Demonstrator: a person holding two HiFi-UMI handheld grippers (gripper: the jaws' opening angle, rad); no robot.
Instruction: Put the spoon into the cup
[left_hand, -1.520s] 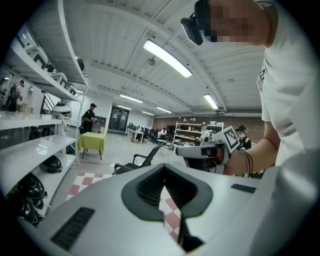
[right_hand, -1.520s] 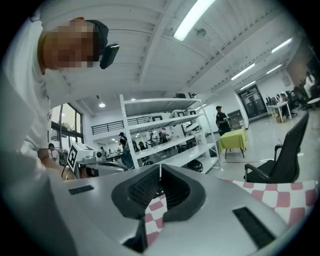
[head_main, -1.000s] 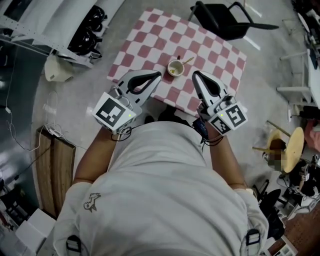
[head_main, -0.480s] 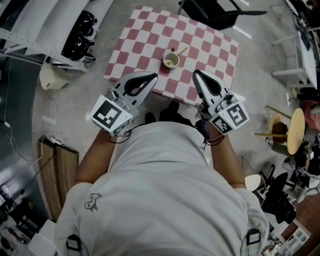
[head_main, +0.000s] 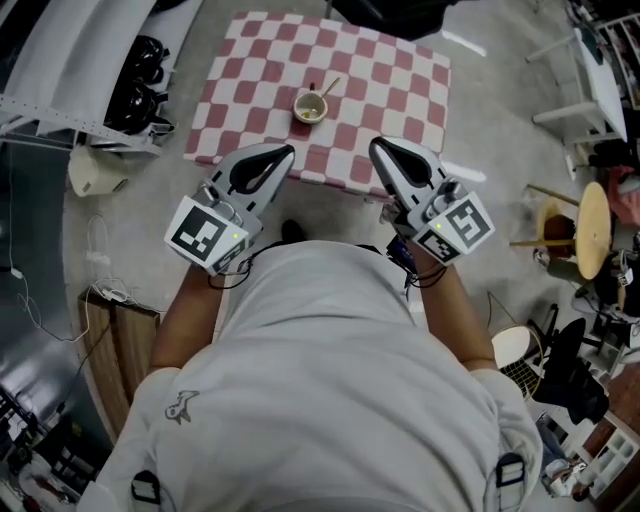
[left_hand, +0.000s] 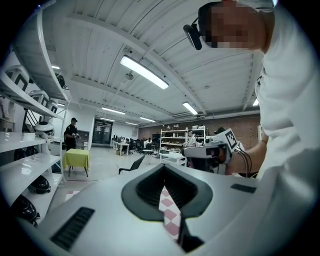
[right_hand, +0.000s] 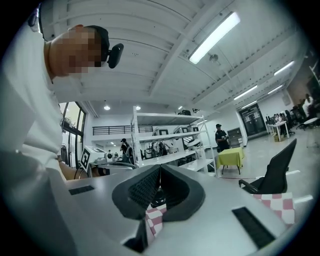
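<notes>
Fingers (left_hand: 145, 189) of the left gripper (left_hand: 163, 167) are seen closed at the tips, with nothing gripped between them. Only a strip of the checked desk (left_hand: 169, 215) is glimpsed through the gap lower down. The fingers (right_hand: 142, 187) of the right gripper (right_hand: 159, 169) are likewise closed on nothing.

Both grippers are held side by side off the desk's 6 o'clock edge, close to the person's body. They are well apart from the cup (head_main: 309, 107), which stands at 12 o'clock from them, near the middle of the desk. The spoon (head_main: 329, 86) is already lodged in the cup, its handle leaning out over the rim toward 1 o'clock. From this the task is judged complete, and the empty, drawn-back posture is read as a resting one, not an approach.

The cup and spoon are shown only by the head view. Neither gripper view takes them in, because both cameras are tilted up toward the ceiling and the far room. In return, the gripper views alone settle that the fingertips meet and that nothing lies between them, which cannot be judged from above. White shelving (left_hand: 25, 145) is picked up at 9 o'clock in the left gripper view, and a black chair (right_hand: 275, 167) at 3 o'clock in the right gripper view.
</notes>
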